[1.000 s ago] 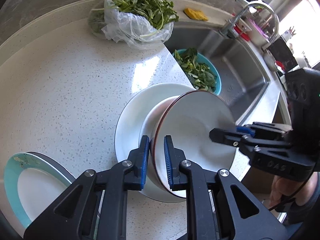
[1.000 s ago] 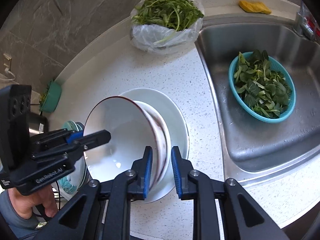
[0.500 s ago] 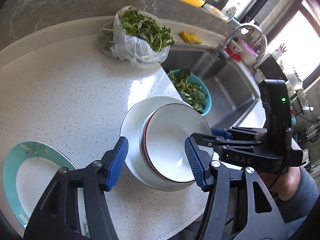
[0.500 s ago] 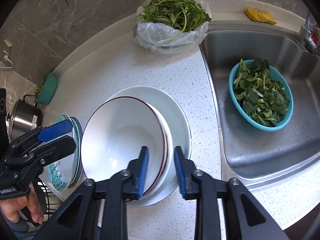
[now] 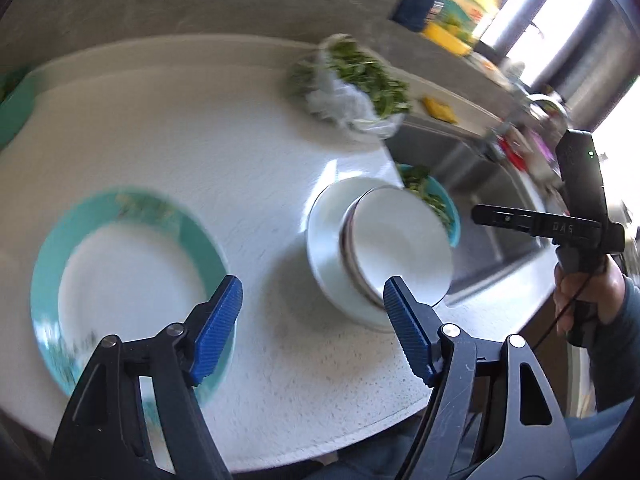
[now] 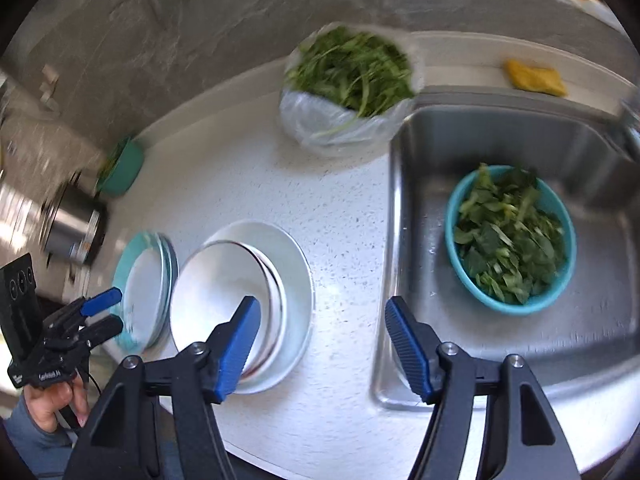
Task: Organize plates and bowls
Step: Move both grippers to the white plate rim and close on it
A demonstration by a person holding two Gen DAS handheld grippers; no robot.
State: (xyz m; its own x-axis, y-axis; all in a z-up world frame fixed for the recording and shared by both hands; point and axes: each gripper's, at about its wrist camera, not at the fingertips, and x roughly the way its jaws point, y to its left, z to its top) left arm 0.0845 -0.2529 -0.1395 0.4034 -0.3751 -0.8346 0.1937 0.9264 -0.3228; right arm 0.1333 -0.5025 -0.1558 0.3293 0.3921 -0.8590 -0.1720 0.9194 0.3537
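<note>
White bowls (image 5: pixel 396 240) (image 6: pixel 218 292) sit nested on a large white plate (image 5: pixel 324 248) (image 6: pixel 298 280) on the speckled counter. To their left lies a stack of teal-rimmed plates (image 5: pixel 124 280) (image 6: pixel 144 288). My left gripper (image 5: pixel 310 328) hovers over bare counter between the teal plates and the bowls, its jaws opening with nothing between them. My right gripper (image 6: pixel 322 344) hangs above the counter's edge by the sink, jaws opening and empty; its left finger overlaps the bowls' rim in the picture. Each gripper also shows from the side in the other's view, left gripper (image 6: pixel 100 312) and right gripper (image 5: pixel 500 218).
A steel sink (image 6: pixel 520 352) holds a teal basket of greens (image 6: pixel 512 236) (image 5: pixel 432 200). A plastic bag of greens (image 6: pixel 348 88) (image 5: pixel 356 88) stands at the back. A yellow sponge (image 6: pixel 534 78), a metal pot (image 6: pixel 72 232) and a teal container (image 6: pixel 120 168) stand around the counter.
Both grippers let go of the red-rimmed bowl, which settled level into the stack. Both opened wide and drew back; the left swung left towards the teal plates.
</note>
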